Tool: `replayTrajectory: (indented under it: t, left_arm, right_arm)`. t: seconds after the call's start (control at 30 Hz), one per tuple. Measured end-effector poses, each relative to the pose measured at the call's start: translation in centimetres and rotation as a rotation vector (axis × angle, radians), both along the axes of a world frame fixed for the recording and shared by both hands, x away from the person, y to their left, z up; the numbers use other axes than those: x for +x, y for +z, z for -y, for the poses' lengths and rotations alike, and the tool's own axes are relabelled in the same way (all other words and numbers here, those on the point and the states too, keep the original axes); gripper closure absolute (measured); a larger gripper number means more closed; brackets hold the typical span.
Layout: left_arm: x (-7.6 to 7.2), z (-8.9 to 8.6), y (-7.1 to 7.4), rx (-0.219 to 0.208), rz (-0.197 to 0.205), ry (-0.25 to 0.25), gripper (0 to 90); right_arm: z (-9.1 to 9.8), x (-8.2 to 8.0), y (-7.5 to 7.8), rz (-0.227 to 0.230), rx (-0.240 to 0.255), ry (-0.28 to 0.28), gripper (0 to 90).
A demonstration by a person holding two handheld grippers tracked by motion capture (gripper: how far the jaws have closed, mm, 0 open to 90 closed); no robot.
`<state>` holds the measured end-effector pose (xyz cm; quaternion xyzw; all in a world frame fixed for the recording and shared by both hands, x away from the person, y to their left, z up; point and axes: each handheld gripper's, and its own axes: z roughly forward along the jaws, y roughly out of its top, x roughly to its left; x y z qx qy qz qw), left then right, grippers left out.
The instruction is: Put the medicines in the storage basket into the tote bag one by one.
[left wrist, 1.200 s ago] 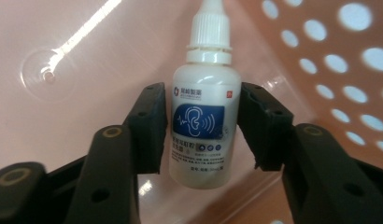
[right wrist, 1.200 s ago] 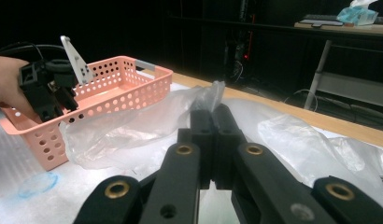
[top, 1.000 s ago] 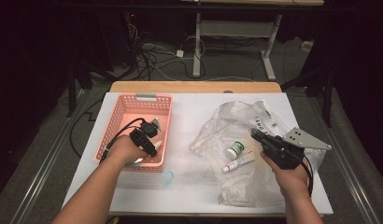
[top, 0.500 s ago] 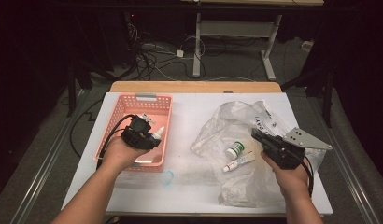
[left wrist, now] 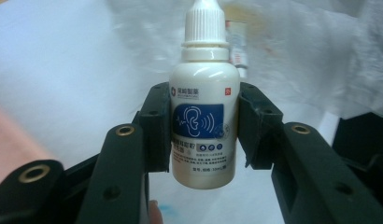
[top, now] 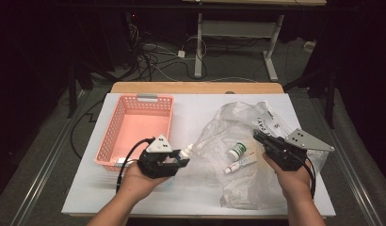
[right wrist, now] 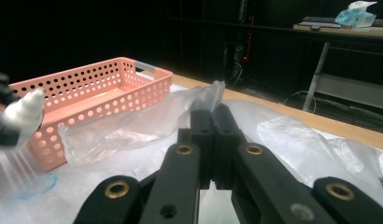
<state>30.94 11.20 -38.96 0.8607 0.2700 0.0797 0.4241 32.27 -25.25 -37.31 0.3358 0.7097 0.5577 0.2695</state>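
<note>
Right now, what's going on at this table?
A person works with two handheld grippers. The left gripper is clamped on a white ear-drop bottle and carries it between the pink basket and the clear plastic bag. The right gripper is shut on the bag's edge, holding it up. A small green-capped bottle and a tube lie at the bag.

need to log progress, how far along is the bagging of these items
Done: a small green-capped bottle and a tube already lie inside the plastic bag. In hand: the left gripper is clamped on a white ear-drop bottle, nozzle toward the bag, while the right gripper pinches the bag's edge, lifting it. Left: slipping that bottle in. The pink basket looks empty.
</note>
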Motion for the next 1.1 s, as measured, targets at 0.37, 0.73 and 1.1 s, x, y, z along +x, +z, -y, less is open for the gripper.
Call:
replayTrajectory:
  t: [0.37,0.73,1.1]
  left_arm:
    - [0.7,8.5,-2.0,-0.006,0.024,-0.107,58.5]
    - [4.1,16.5,-4.4,-0.006,0.038,-0.057,58.3]
    - [5.4,17.9,-5.7,0.011,0.037,-0.015,42.8]
  right_arm:
    - [-0.1,0.0,0.0,0.002,-0.001,0.002,90.0]
    - [0.3,0.2,-0.2,-0.005,0.005,-0.005,90.0]
    - [0.8,0.3,-0.3,-0.010,0.013,-0.009,90.0]
